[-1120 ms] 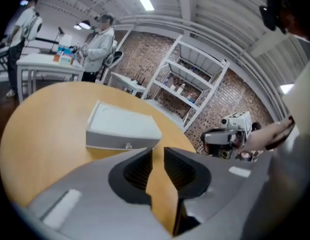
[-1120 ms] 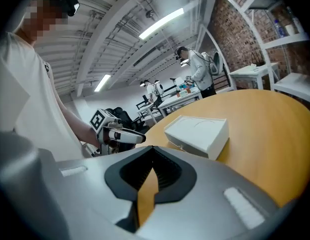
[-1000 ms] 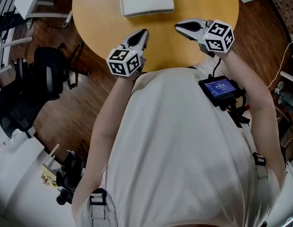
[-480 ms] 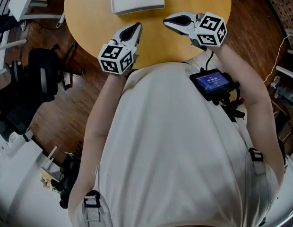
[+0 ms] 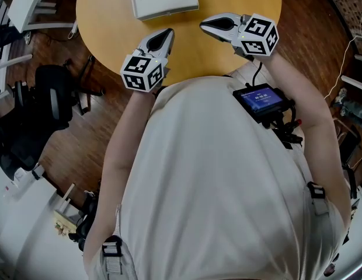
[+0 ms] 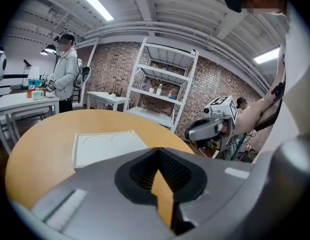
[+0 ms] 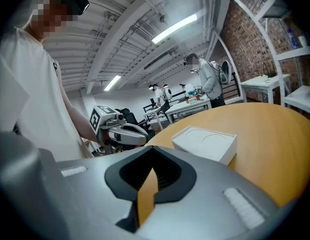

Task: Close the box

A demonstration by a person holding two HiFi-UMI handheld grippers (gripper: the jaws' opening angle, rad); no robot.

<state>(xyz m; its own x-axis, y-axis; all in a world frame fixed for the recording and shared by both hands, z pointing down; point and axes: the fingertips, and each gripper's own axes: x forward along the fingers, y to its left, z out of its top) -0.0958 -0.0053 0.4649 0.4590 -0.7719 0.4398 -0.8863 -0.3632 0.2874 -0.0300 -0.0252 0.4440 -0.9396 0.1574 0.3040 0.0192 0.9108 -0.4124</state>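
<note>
Now, box: flat white rectangular cardboard box, upper centre of the head view, lying flat on the table; lid with two pressed circles looks down all round.
Box vs grippers: well apart; nothing touches it.
Left gripper: jaws pressed together, nothing between them; hovers over the table's near edge, centre-left of frame.
Right gripper: jaws likewise together and empty; centre-right of frame, tip pointing left.
Task status (judgement): box appears closed; whether the lid is fully seated cannot be told.
Risk 1: a press on the lid with one tip could skate the light box across the smooth top.
Risk 2: an off-centre push could cock the lid or lift the opposite edge.
Risk 3: closed jaws cannot pinch a lid edge; they must spread first.
Surface: round yellow wooden table, bare except for the box.
Floor: dark wood boards.
Room: black office chair at left; white metal shelf rack against a brick wall; another person stands by white tables, upper left of the left gripper view.
</note>
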